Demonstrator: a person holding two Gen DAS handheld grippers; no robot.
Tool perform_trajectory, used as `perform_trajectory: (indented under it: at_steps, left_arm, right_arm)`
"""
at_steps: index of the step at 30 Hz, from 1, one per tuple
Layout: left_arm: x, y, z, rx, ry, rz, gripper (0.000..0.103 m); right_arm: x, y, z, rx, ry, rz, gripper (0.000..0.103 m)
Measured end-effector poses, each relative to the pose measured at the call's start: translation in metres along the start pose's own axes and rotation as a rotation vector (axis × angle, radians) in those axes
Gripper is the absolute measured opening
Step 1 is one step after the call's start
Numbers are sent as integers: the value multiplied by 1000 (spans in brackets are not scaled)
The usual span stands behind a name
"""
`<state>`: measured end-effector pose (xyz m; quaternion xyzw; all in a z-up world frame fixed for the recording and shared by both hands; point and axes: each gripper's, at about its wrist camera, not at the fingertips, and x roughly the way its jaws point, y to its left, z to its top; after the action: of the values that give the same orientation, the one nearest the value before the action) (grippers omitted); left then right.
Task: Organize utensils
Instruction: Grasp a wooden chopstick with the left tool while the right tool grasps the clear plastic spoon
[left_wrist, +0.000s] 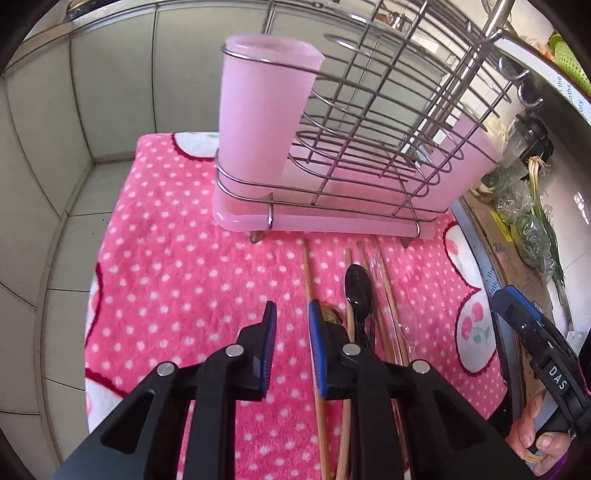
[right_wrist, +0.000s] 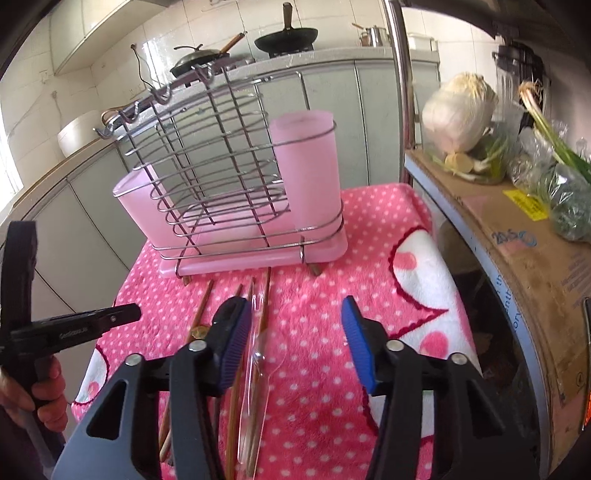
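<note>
A wire utensil rack (left_wrist: 369, 122) (right_wrist: 207, 166) with a tall pink cup (left_wrist: 258, 122) (right_wrist: 306, 166) stands on a pink dotted cloth (left_wrist: 166, 266) (right_wrist: 332, 258). In front of it lie several wooden chopsticks (left_wrist: 306, 266) (right_wrist: 205, 302), a black spoon (left_wrist: 359, 286) and a clear plastic utensil (right_wrist: 255, 354). My left gripper (left_wrist: 293, 306) hovers open over the cloth with nothing between its fingers; one chopstick runs under its right finger. My right gripper (right_wrist: 293, 301) is open above the clear utensil and a chopstick, not touching them.
A cardboard box (right_wrist: 517, 236) at the right carries a cabbage (right_wrist: 458, 110), green onions and bagged greens. Grey cabinets and a stove with woks (right_wrist: 286, 37) stand behind. Tiled floor (left_wrist: 55, 229) drops away left of the cloth. A hand (right_wrist: 44, 398) holds the left gripper's handle.
</note>
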<state>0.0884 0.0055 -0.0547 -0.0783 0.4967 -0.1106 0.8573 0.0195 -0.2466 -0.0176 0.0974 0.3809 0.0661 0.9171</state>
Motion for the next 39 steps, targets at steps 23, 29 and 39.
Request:
perform_trajectory:
  at_steps: [23, 29, 39]
  left_arm:
    - [51, 8, 12, -22, 49, 17, 5]
    - [15, 10, 1, 29, -20, -11, 5]
    - [-11, 11, -10, 45, -84, -31, 5]
  right_arm:
    - [67, 0, 4, 82, 279, 162, 41]
    - [79, 2, -12, 134, 385, 183, 41]
    - [98, 33, -21, 35, 369, 87, 32]
